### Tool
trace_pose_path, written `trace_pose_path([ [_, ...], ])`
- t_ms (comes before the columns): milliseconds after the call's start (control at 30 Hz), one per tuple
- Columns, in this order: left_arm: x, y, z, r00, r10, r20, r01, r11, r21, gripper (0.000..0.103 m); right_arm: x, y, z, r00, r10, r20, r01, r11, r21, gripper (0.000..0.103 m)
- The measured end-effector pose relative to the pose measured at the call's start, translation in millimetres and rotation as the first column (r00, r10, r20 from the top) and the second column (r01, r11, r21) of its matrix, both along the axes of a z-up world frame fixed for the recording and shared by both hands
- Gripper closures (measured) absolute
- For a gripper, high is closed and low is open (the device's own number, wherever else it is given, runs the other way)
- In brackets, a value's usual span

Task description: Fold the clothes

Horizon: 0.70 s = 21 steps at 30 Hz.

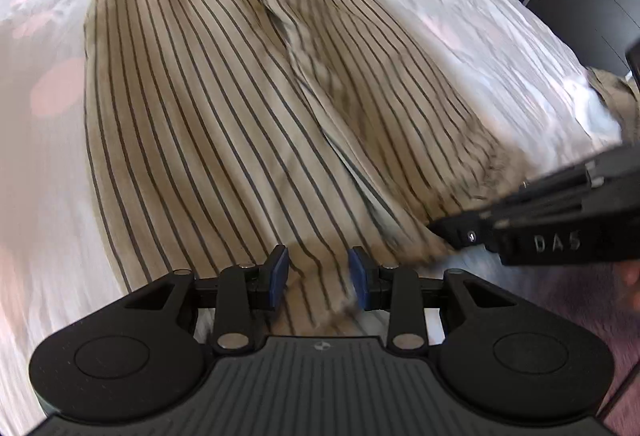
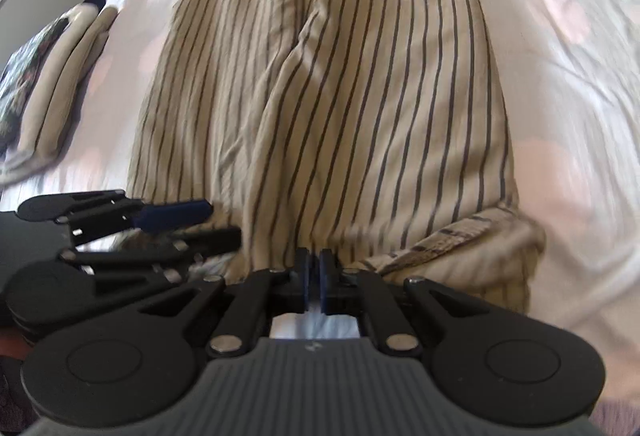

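Two tongs work at the near hem of striped trousers (image 1: 208, 104) lying flat on the bed (image 1: 460, 20). Left tongs (image 1: 319, 278) stand half open astride the cloth; right tongs (image 2: 316, 278) are almost closed on the hem. Fabric is light and limp; take hold at hem corners.

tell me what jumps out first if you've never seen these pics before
A large beige garment with dark pinstripes fills the middle of both views, spread flat on a white bedsheet with faint pink spots. At the near hem sit both grippers: the left gripper with blue pads apart and cloth between them, the right gripper nearly shut. A pile of folded clothes lies at the right view's left edge.
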<state>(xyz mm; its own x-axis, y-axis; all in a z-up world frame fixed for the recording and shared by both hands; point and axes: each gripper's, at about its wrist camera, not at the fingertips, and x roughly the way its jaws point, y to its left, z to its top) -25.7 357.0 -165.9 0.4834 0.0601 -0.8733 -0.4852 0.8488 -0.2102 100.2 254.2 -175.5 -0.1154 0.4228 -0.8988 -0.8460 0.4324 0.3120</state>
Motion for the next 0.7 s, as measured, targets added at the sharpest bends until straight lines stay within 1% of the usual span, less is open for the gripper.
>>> trace_pose_path([
  [100, -23.5, -8.4, 12.7, 0.999, 0.033, 0.028, -0.032, 0.999, -0.030, 0.072, -6.9, -18.1, 17.9, 0.999, 0.045, 0.019, -0.046, 0.998, 0.032, 0.093],
  [133, -31.7, -10.7, 17.0, 0.998, 0.048, 0.035, -0.047, 0.998, -0.036, 0.069, -4.7, -26.0, 26.5, 0.998, 0.053, 0.028, -0.055, 0.997, 0.054, 0.092],
  [167, -40.8, -11.7, 22.0, 0.996, 0.076, 0.036, -0.075, 0.997, -0.029, 0.063, -2.4, -33.8, 35.0, 0.997, 0.062, 0.036, -0.064, 0.995, 0.077, 0.091],
  [233, -57.7, -12.0, 30.2, 0.991, 0.133, 0.025, -0.133, 0.991, -0.003, 0.058, 4.9, -47.5, 50.3, 0.994, 0.082, 0.076, -0.090, 0.990, 0.104, 0.089],
  [333, -76.8, -5.7, 35.5, 0.977, 0.215, -0.010, -0.215, 0.977, 0.006, 0.056, 23.9, -61.7, 64.3, 0.977, 0.104, 0.185, -0.122, 0.989, 0.086, 0.083],
  [400, -87.2, -0.6, 35.7, 0.965, 0.261, -0.030, -0.261, 0.965, -0.007, 0.055, 37.7, -66.0, 65.5, 0.969, 0.124, 0.215, -0.139, 0.989, 0.057, 0.083],
  [467, -93.4, 6.5, 32.4, 0.955, 0.292, -0.047, -0.294, 0.955, -0.034, 0.052, 48.4, -63.7, 62.1, 0.957, 0.169, 0.234, -0.178, 0.984, 0.017, 0.079],
  [500, -93.4, 9.7, 28.5, 0.953, 0.296, -0.061, -0.299, 0.953, -0.050, 0.051, 52.2, -61.5, 59.8, 0.948, 0.198, 0.250, -0.204, 0.979, -0.003, 0.077],
  [567, -93.1, 15.9, 20.4, 0.949, 0.301, -0.091, -0.308, 0.948, -0.080, 0.051, 58.9, -58.0, 55.2, 0.923, 0.258, 0.285, -0.257, 0.965, -0.041, 0.077],
  [633, -91.0, 19.6, 10.2, 0.946, 0.291, -0.140, -0.307, 0.946, -0.105, 0.051, 64.0, -52.9, 49.3, 0.890, 0.328, 0.316, -0.325, 0.944, -0.066, 0.077],
  [700, -88.2, 21.2, 3.2, 0.947, 0.274, -0.168, -0.296, 0.946, -0.128, 0.051, 68.1, -42.4, 41.1, 0.856, 0.398, 0.330, -0.390, 0.916, -0.094, 0.077],
])
